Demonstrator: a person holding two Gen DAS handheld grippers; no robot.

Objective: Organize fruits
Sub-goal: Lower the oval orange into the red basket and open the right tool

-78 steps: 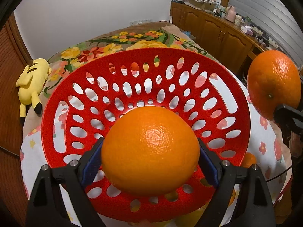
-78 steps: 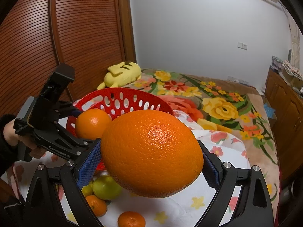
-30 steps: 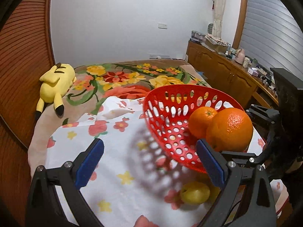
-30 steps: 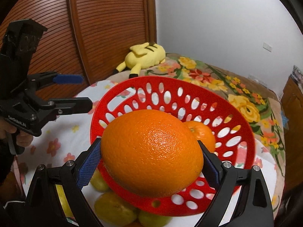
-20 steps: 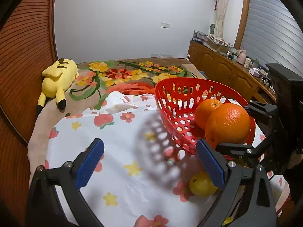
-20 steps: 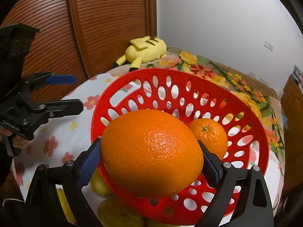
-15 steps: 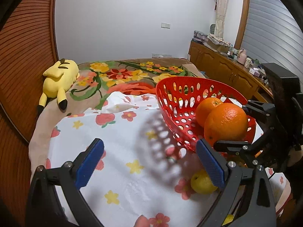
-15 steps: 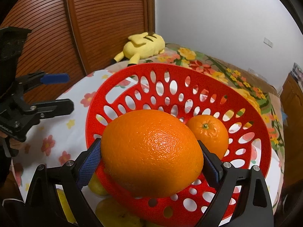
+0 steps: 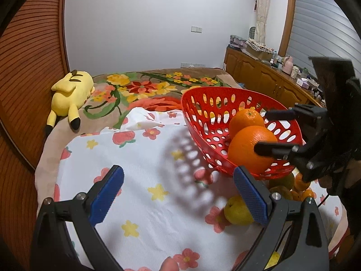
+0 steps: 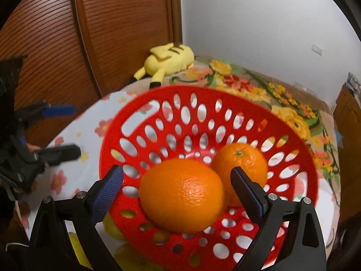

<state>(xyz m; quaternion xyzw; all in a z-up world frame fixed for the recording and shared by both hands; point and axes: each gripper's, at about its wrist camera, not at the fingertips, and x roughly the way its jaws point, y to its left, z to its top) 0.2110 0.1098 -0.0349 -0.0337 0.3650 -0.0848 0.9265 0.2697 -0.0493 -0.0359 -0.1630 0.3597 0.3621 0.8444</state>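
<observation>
Right wrist view: your right gripper had let go; half a second before, its blue pads were clamped on the big orange, and at this moment they stood apart with clear gaps on both sides of it.
Big orange: it sat in the red basket, touching the smaller orange that was already there.
Left wrist view: your left gripper held nothing, jaws wide apart, hovering over the flowered cloth well to the side of the basket, much as it had a moment before.
Release seen from the left: the right gripper's black fingers bracketed the big orange at the near rim without pinching it.
Meaning for the task: two oranges were in, by my reading, and both your grippers were free.
Still outside: a yellow-green fruit and small oranges lay on the cloth under the basket's edge, so more picks looked due.
</observation>
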